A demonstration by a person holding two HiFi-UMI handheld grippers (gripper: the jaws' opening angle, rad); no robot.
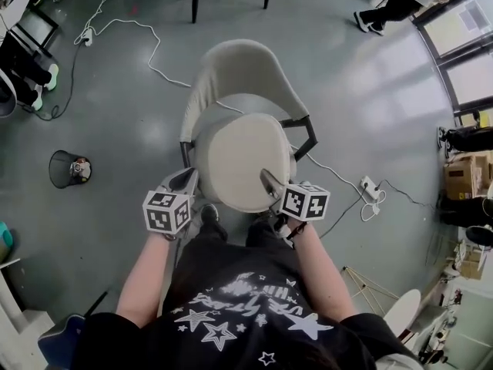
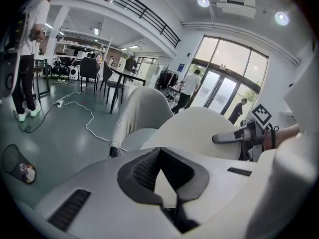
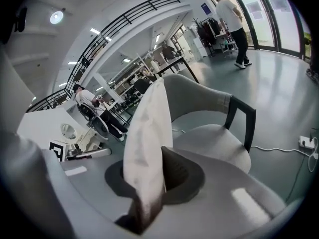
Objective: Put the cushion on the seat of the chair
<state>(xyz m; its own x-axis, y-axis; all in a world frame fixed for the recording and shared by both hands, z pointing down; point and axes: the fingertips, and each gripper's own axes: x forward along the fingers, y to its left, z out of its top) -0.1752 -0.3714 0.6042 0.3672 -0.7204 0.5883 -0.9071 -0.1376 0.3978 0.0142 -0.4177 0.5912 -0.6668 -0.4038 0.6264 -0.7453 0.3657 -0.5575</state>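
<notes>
Now cushion (image 1: pixel 240 160) hangs flat over the chair (image 1: pixel 235 68) seat — left claw (image 1: pixel 185 180) and right claw (image 1: pixel 269 182) each pinching an opposite edge, likely to lower it level.

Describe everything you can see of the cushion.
The cushion is round and cream, and looks like plain, soft padded fabric. It is held roughly flat over the seat of the chair. The left gripper pinches one edge and the right gripper pinches the opposite edge. It appears to be raised above the seat rather than resting on it.
</notes>
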